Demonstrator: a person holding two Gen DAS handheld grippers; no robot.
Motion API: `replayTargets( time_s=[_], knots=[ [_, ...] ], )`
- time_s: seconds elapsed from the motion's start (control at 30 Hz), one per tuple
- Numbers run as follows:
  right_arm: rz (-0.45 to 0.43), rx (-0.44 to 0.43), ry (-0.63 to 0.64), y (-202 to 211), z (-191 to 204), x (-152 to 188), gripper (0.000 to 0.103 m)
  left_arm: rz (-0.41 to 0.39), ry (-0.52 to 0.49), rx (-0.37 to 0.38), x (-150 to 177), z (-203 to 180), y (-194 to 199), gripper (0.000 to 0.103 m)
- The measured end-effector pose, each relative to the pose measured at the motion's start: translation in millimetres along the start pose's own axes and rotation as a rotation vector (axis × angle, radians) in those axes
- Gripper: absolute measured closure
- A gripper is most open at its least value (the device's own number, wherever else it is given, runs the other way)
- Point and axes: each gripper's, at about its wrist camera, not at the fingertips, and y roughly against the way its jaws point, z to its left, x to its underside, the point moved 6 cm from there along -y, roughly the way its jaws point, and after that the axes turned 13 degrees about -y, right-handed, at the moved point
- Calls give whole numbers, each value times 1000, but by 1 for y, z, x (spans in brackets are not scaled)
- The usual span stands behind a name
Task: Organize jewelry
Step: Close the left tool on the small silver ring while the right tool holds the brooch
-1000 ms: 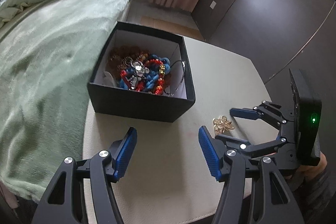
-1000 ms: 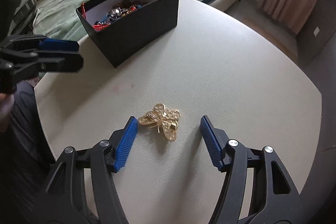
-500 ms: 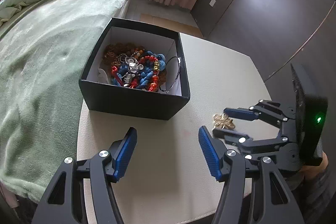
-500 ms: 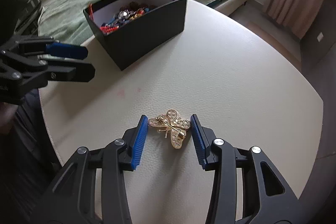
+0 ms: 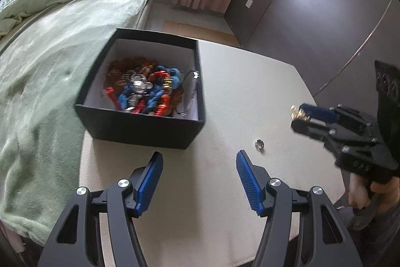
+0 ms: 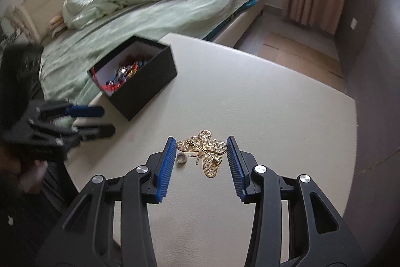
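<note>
Bedroom light falls across a pale round table (image 6: 262, 96) that stands right beside a bed with green bedding (image 5: 50, 46). At the table's bed-side edge sits a black box (image 5: 140, 126), open-topped and already holding a tangle of beads and chains (image 5: 147, 91).

Chief risk, as I judge it: the gold butterfly brooch (image 6: 202, 152) is a thin, flat, openwork piece pinched only at its wing edges, so a tilt or quick swing toward the box could let it pivot and slip out, and its pin side faces the camera (that pin could catch on a ribbed pad). A second worry is the small silver ring (image 5: 259, 144) lying loose on the table just below the raised gripper; a low sweep could flick it off the edge.

The right gripper (image 6: 200, 162) has just been closing, and its blue pads now clamp the brooch between them. In the left wrist view the brooch shows at the tip, lifted clear of the table and well apart from the box. The left gripper (image 5: 197, 182) hangs open over bare table near the box, holding nothing.
</note>
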Motion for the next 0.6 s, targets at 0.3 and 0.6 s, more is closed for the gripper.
replayTargets(
  time_s=[0.3, 0.6],
  knots=[
    [-62, 36, -132, 19, -26, -16, 61, 4, -133, 74, -13, -49, -31, 66],
    [-78, 47, -254, 29, -48, -10, 61, 1, -270, 114, -29, -85, -56, 67]
  ],
)
